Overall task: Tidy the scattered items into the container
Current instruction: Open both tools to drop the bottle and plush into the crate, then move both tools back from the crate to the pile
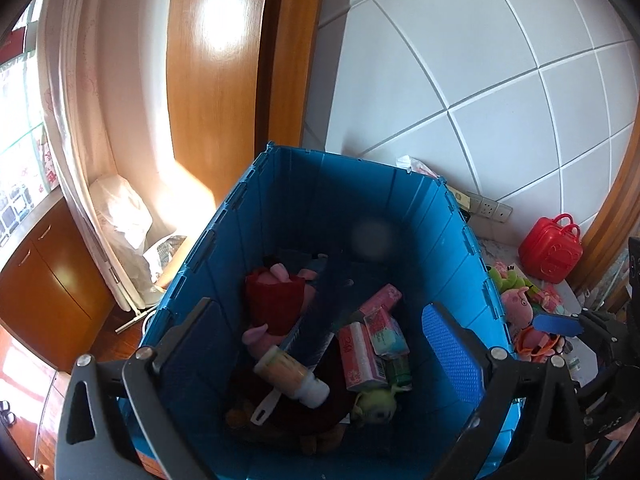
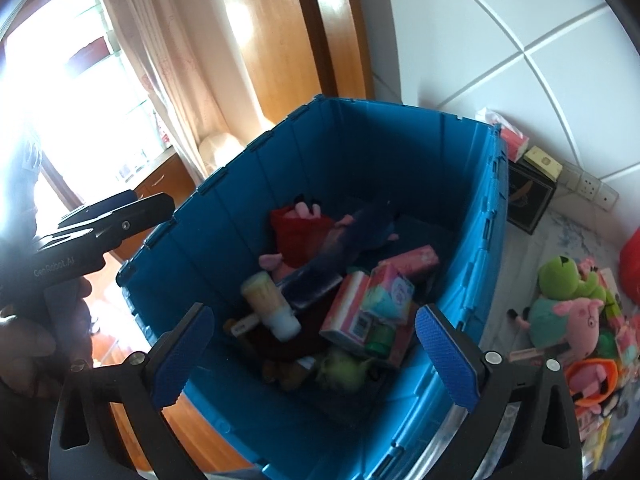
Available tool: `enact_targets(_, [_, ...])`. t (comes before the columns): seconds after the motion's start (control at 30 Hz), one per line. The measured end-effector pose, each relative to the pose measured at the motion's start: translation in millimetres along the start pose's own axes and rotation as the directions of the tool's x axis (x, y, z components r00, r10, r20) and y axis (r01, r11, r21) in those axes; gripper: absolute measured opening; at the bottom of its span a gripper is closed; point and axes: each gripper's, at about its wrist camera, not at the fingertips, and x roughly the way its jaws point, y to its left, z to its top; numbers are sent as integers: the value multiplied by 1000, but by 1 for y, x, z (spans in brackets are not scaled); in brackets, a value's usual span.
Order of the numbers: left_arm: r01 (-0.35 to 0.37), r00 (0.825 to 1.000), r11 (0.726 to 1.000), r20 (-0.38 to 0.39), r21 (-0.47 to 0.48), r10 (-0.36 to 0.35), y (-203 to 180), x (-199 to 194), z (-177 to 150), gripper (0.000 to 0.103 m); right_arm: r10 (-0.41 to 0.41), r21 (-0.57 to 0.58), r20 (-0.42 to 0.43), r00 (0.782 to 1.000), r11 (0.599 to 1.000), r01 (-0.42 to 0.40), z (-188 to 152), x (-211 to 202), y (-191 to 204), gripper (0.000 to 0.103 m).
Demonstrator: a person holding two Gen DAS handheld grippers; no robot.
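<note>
Both grippers hang over the blue crate [image 1: 420, 216]. The left gripper [image 1: 320, 344] has its jaws spread wide with nothing between them, and the right gripper [image 2: 312, 356] is just as wide and empty. Inside the crate lie a pink plush pig [image 1: 280, 292], a cream bottle [image 1: 292, 372], a dark brush [image 1: 316, 320] and pink tissue packs [image 1: 360, 356]. More plush toys [image 2: 568, 304] sit on the surface to the crate's right, near a red case [image 1: 550, 250]

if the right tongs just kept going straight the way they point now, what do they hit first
Probably the pile inside the blue crate: the right tongs stand open and empty above its near rim, aimed down at the pink tissue packs and the green bottle. Depth is hard to judge here.
</note>
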Motion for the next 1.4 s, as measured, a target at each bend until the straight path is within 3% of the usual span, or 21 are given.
enact_targets(0.23, [37, 999, 999, -17, 31, -37, -20, 7, -2, 102, -5, 25, 13, 1000, 1000, 5, -8, -11, -13, 103])
enact_targets(0.6, [189, 982, 972, -54, 143, -183, -95, 25, -7, 102, -88, 119, 37, 995, 989, 83, -39, -43, -58, 102])
enact_targets(0.87, [277, 961, 928, -92, 248, -262, -197, 32, -17, 102, -172, 225, 74, 982, 962, 152, -81, -93, -131, 102])
enact_targets(1.1, [343, 939, 896, -131, 282, -318, -288, 35, -38, 102, -224, 282, 79, 971, 940, 193, -125, -142, -212, 102])
enact_targets(1.4, [380, 923, 868, -193, 321, -333, -411, 62, -80, 102, -273, 339, 51, 961, 910, 241, -192, -195, -319, 102])
